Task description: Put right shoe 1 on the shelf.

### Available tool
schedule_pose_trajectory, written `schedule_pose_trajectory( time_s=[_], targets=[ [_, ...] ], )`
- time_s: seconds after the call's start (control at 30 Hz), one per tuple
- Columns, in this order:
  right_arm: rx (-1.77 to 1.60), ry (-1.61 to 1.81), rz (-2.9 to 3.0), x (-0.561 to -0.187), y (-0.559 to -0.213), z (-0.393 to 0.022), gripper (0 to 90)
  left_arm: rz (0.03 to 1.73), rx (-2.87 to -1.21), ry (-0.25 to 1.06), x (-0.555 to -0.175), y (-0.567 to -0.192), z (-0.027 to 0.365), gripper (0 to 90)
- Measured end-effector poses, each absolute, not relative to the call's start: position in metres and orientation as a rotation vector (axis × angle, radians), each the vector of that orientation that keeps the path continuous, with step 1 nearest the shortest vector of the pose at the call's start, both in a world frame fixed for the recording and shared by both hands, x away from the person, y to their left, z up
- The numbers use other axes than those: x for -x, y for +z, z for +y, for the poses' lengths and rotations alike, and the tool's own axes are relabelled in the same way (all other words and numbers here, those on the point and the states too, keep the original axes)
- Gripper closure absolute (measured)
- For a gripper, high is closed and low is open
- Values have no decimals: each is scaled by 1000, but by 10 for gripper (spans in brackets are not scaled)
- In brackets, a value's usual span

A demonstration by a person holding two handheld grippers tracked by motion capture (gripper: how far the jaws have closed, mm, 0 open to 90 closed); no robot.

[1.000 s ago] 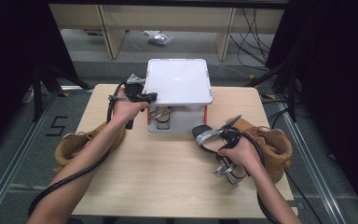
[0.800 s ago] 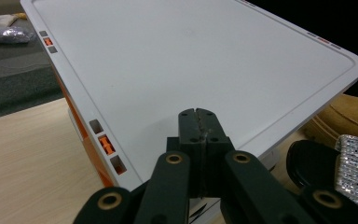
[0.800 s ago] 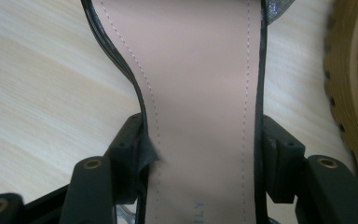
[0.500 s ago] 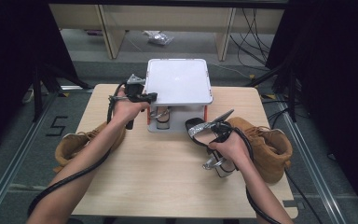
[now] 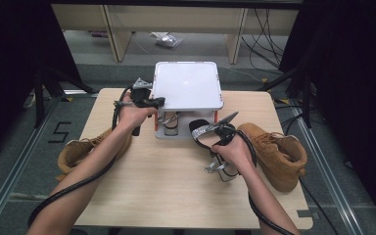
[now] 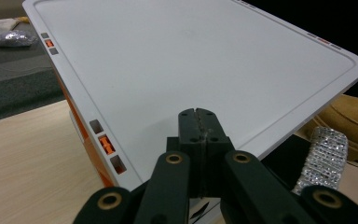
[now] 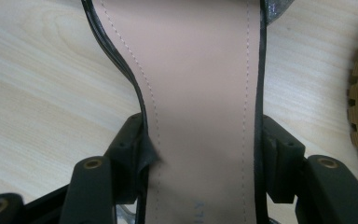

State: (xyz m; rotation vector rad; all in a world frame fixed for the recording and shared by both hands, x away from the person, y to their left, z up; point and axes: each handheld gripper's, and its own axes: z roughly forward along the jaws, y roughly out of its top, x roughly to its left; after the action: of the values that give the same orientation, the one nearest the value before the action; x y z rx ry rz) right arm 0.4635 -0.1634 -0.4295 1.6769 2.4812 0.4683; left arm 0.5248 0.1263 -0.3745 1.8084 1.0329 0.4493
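The right gripper clamps a black sandal by both edges of its pink insole, just above the table. The left gripper, jaws closed and empty, rests on the white rack.

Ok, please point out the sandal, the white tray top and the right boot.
sandal [image 7: 200, 93], right gripper view, on its pink insole.
white tray top [image 5: 188, 90], high view, on its flat middle.
right boot [image 5: 279, 152], high view, on its tan upper.
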Motion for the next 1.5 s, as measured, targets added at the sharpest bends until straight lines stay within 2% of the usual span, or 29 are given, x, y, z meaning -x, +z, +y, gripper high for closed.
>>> schedule_pose_trajectory(
  time_s=[0.1,0.23,1.5],
  targets=[
    [-1648,467,2483,-467,-431,-162,437,1033,-1810,451,-525,-374,126,896],
    [-1809,445,2431,-468,-429,-153,437,1033,-1810,450,-525,-374,126,896],
    [-1907,606,2242,-496,-448,-118,437,1029,-1814,451,-525,-374,126,896]
  ],
)
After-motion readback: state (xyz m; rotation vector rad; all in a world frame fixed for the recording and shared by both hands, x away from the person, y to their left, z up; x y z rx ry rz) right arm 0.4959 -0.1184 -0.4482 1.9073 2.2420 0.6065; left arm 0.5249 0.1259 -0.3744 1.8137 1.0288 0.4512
